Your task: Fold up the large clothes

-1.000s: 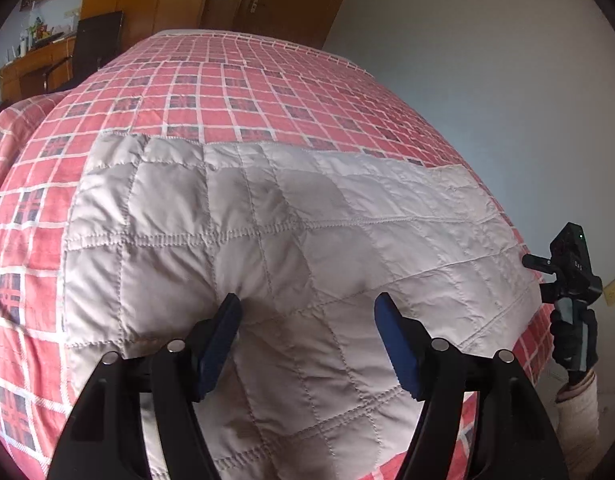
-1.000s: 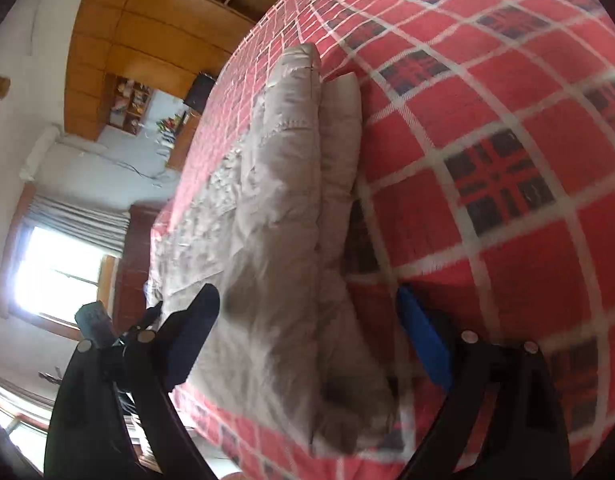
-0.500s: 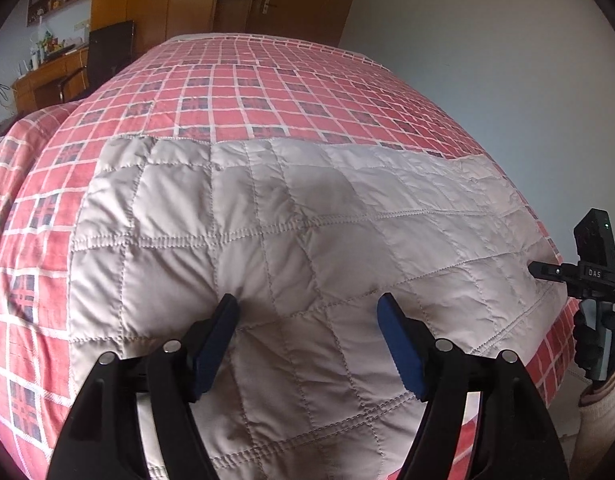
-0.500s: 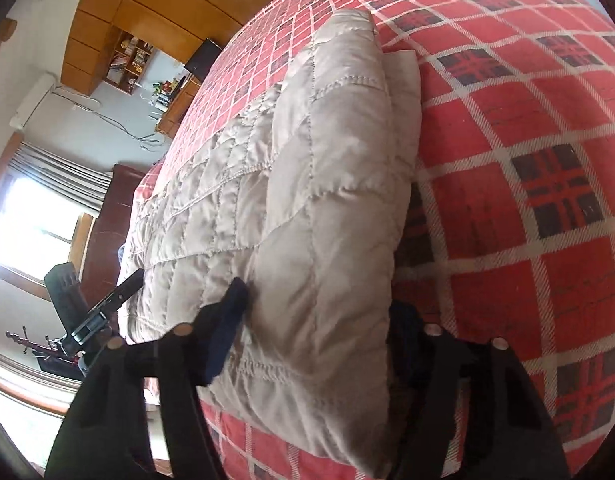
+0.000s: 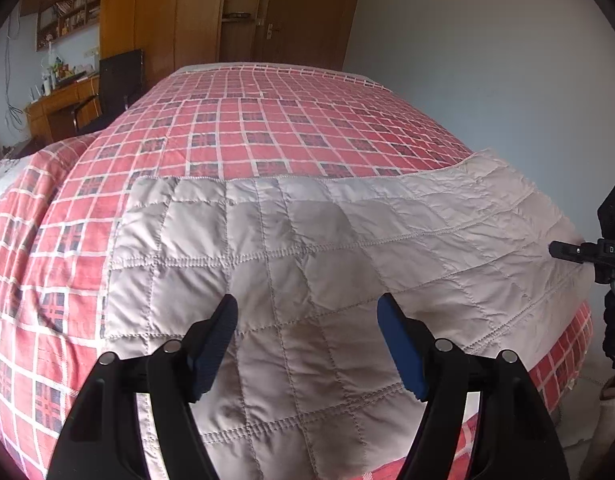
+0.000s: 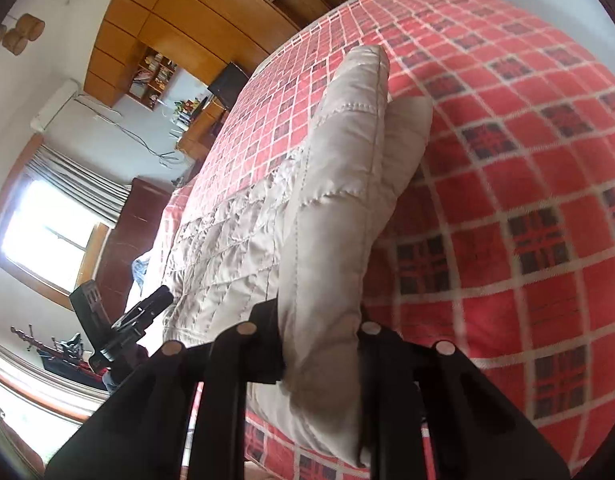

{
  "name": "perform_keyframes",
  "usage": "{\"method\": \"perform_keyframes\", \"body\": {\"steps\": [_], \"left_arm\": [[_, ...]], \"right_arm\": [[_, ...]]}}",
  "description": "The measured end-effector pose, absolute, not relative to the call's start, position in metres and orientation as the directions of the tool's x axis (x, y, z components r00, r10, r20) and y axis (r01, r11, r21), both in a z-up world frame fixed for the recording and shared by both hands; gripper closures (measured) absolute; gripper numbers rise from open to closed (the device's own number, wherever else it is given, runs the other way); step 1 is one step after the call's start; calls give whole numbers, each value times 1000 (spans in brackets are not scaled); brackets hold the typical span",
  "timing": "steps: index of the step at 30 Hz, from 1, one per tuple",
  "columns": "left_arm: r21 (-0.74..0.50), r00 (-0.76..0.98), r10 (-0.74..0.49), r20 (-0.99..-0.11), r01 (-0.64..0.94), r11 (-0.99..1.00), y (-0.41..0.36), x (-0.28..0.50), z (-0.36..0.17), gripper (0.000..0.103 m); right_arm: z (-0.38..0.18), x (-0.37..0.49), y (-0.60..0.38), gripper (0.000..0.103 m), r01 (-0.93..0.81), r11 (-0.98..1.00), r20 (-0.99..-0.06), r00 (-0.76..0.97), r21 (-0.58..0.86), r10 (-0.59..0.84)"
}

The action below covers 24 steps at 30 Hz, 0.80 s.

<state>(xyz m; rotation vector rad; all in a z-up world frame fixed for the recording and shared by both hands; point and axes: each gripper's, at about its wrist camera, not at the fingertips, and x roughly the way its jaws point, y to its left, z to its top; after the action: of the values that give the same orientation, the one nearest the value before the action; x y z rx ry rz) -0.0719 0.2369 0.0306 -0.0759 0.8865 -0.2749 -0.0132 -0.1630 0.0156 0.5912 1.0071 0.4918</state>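
The left gripper (image 5: 307, 316) hangs with its jaws spread wide above the quilted beige coat (image 5: 327, 264), gripping nothing. The right gripper (image 6: 321, 320) has its jaws pressed together on the coat's folded edge, pinching the thick layers. The coat lies flat across the near end of the bed, on a red checked bedspread (image 5: 267, 128). A wooden wardrobe (image 5: 195, 12) stands beyond the bed.
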Motion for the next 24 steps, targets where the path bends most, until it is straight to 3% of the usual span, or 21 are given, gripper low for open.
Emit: {"method": "perform_keyframes", "body": {"steps": [8, 14, 20, 24], "left_arm": [[-181, 563, -286, -775, 235, 955, 229, -63, 14, 30], [-178, 552, -298, -779, 261, 949, 229, -63, -6, 30], [-205, 554, -320, -768, 260, 944, 232, -64, -12, 31], [-252, 514, -359, -779, 267, 930, 238, -64, -1, 31]], "right_arm": [[-18, -3, -177, 86, -2, 783, -711, 418, 622, 566], [-48, -6, -187, 84, 45, 729, -677, 413, 683, 610], [-42, -3, -182, 84, 68, 740, -697, 403, 669, 593], [4, -4, -162, 85, 17, 795, -720, 437, 606, 539]]}}
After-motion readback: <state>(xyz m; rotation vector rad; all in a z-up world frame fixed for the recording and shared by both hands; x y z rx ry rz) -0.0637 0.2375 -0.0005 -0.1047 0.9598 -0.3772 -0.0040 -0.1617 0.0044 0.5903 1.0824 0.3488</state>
